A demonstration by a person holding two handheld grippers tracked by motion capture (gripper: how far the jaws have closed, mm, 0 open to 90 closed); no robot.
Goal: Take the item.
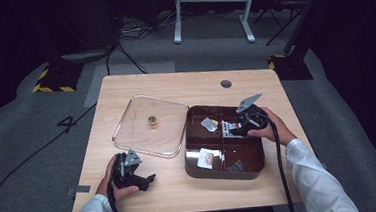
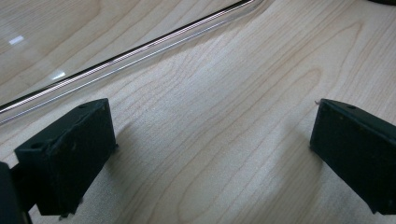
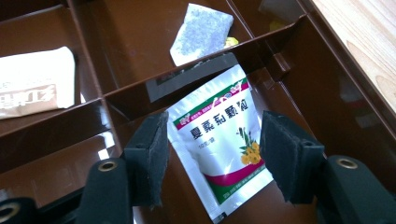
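A dark brown box (image 1: 225, 175) with several compartments stands on the right of the wooden table. In its far right compartment lies a white sachet (image 3: 218, 140) printed with a green band and yellow flowers. My right gripper (image 1: 233, 129) reaches down into that compartment. It is open, one jaw on each side of the sachet, in the right gripper view (image 3: 215, 140). My left gripper (image 1: 150, 179) rests near the table's front left edge, open over bare wood (image 2: 212, 123) with nothing between its jaws.
A clear square tray (image 1: 118, 126) lies left of the box with a small gold object (image 1: 152, 120) on it; its rim (image 2: 140, 51) runs just beyond my left jaws. Other compartments hold a grey tea bag (image 3: 201, 30) and a white packet (image 3: 32, 86).
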